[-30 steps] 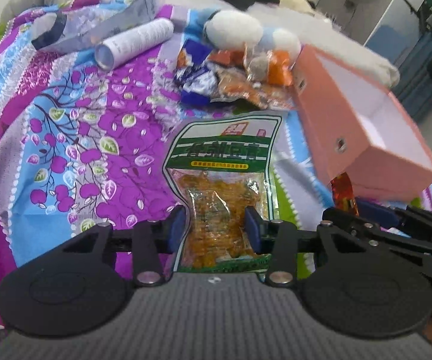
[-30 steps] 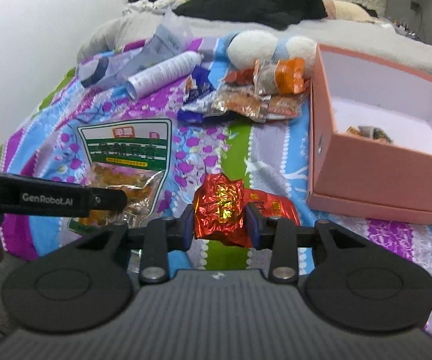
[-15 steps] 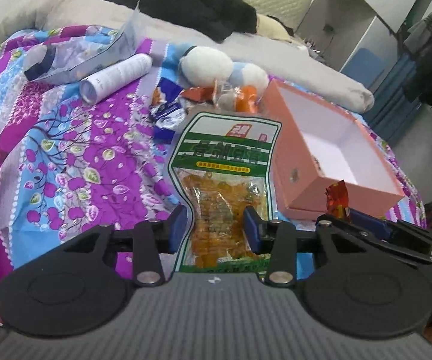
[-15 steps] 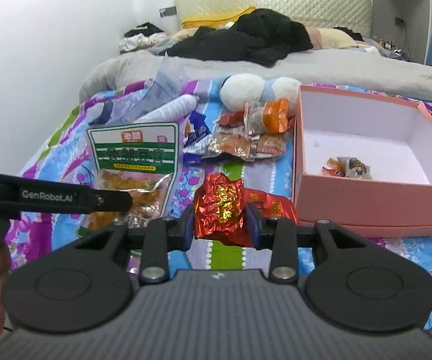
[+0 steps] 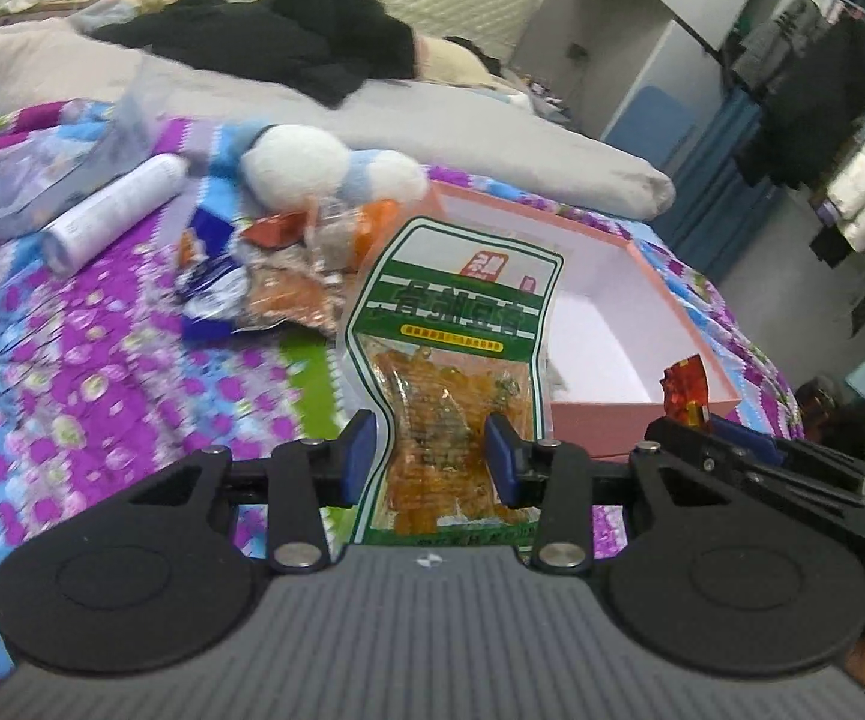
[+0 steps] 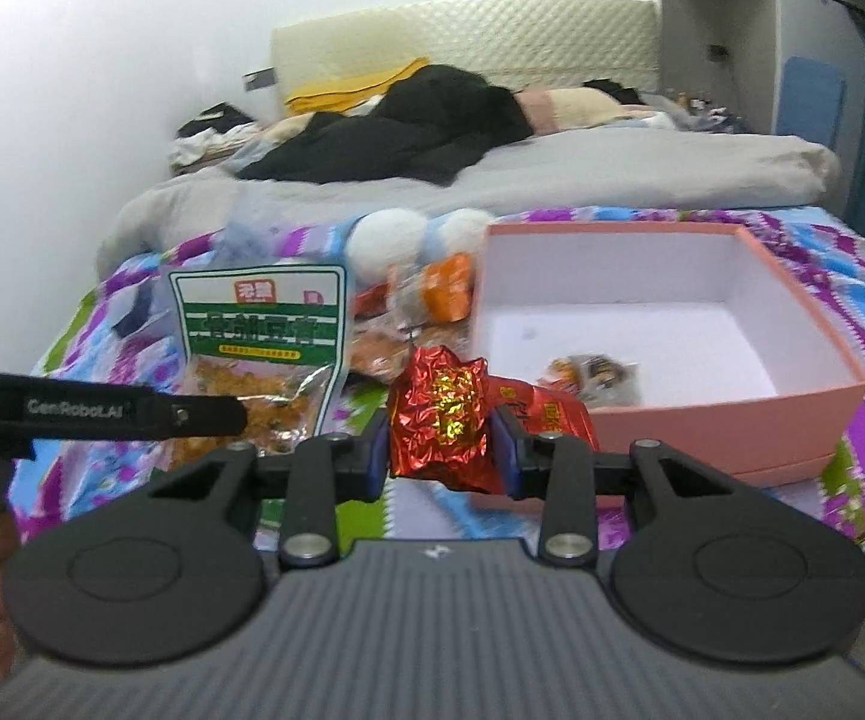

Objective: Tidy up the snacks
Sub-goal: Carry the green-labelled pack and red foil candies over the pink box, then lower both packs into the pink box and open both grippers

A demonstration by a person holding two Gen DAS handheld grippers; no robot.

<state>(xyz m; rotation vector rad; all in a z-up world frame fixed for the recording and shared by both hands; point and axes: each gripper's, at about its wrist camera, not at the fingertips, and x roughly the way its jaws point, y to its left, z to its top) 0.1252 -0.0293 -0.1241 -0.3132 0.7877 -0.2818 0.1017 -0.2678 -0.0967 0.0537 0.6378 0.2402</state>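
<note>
Both snacks are up off the bedspread. The left gripper [image 5: 432, 450] pinches the green-labelled pouch [image 5: 453, 372] near its bottom — light, floppy film, likely to sag. The right gripper [image 6: 439, 443], partly closed, squeezes a red foil packet [image 6: 438, 414] — crinkly, slippery — just before the pink box [image 6: 732, 420].

- The green-and-white snack bag [image 5: 450, 360] with orange pieces inside stands upright, held off the bed at its lower part.
- The red foil snack pack [image 6: 441, 417] is crumpled and is lifted just in front of the pink box [image 6: 792, 414].
- The pink box is open, white inside, with one small wrapped snack [image 6: 594, 375] on its floor.
- A pile of small snack packets [image 5: 270, 276] lies on the bedspread left of the box.
</note>
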